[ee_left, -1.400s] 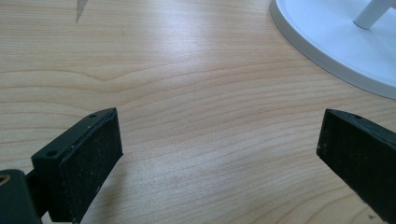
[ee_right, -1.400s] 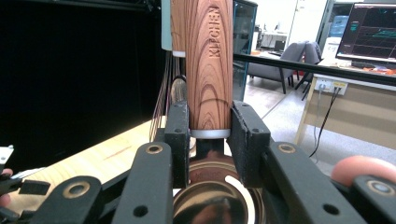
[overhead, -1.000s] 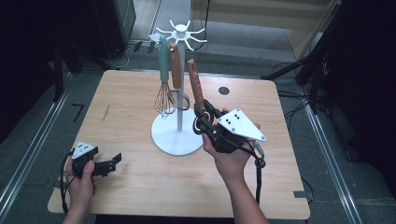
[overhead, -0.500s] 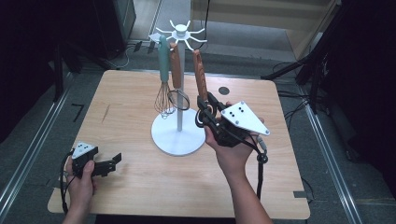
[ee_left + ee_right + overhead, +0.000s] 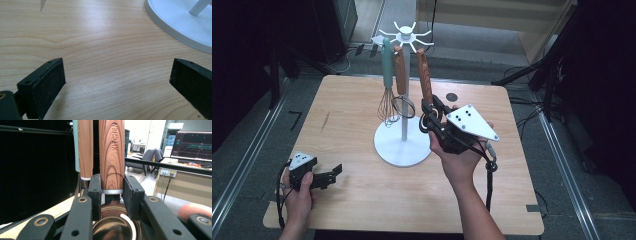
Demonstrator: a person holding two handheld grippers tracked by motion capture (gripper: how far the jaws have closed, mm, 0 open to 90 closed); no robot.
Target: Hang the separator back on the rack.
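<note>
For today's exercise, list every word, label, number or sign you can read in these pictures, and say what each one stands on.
"KITCHEN": burnt lengthwise into the wooden handle clamped in the right gripper.
Lettering runs along the second wooden handle beside it, too narrow and blurred to read.
A dark mark like a "7" on the floor left of the table.
The monitor shows coloured lines, too small to read.

- The wooden-handled utensil (image 5: 424,75), clamped in the right gripper (image 5: 428,112), has been carried up and closer to the white rack (image 5: 403,37).
- Its handle has been brought more upright, its top now raised near the rack's hooks, beside the other wooden handle (image 5: 400,70).
</note>
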